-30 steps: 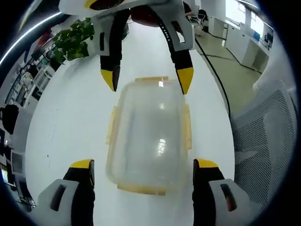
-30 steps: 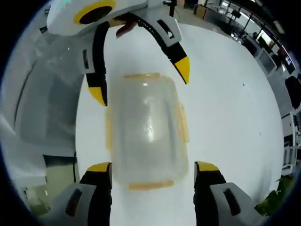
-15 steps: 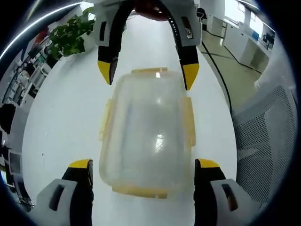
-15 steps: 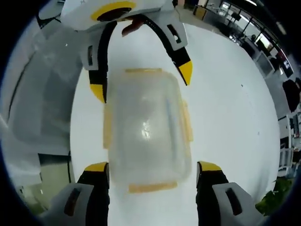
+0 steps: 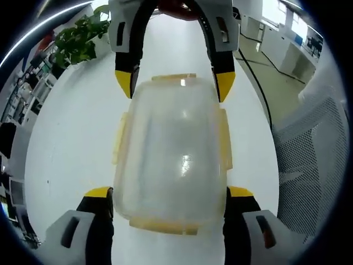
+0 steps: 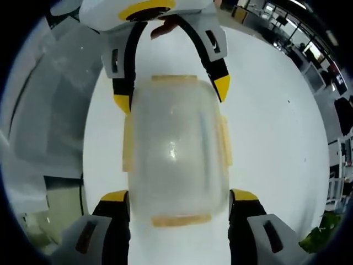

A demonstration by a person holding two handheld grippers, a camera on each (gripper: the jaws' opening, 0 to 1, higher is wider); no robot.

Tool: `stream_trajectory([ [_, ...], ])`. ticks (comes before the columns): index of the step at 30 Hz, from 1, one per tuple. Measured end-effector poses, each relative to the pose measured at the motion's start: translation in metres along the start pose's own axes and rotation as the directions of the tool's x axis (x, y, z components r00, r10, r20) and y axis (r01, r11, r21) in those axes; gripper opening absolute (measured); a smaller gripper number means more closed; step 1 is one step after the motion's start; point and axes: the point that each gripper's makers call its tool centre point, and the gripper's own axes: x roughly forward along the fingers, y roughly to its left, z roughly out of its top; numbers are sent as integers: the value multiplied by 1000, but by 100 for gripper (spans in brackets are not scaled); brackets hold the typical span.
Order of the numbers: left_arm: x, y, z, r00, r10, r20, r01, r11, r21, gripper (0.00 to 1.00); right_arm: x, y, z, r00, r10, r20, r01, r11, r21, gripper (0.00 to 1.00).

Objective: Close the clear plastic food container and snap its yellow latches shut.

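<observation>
— Where is the container [image 5: 171, 154]?

— On the white table [image 5: 71, 138], lid on, between both tools. The left gripper [image 5: 168, 196] has its jaws spread, straddling one short end; the right gripper [image 6: 175, 197] straddles the opposite end, jaws also apart.

— And the latches [image 5: 223, 138]?

— Yellow tabs show on all four sides. Whether any is snapped down is hard to make out through the cloudy plastic.

— Anything cut off?

— A plant [image 5: 77, 44] at the edge, and a mesh chair [image 5: 309, 149].
</observation>
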Motion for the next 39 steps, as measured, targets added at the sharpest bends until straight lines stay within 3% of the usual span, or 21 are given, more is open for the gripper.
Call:
stream_trajectory([
  [19, 1, 0, -3, 1000, -14, 0, 14, 1000, 17, 82, 2, 1, 3, 1000, 9, -5, -9, 1000, -5, 72],
  [39, -13, 0, -37, 1000, -2, -13, 2, 1000, -3, 82, 12, 3, 39, 1000, 13, -5, -13, 1000, -21, 71],
])
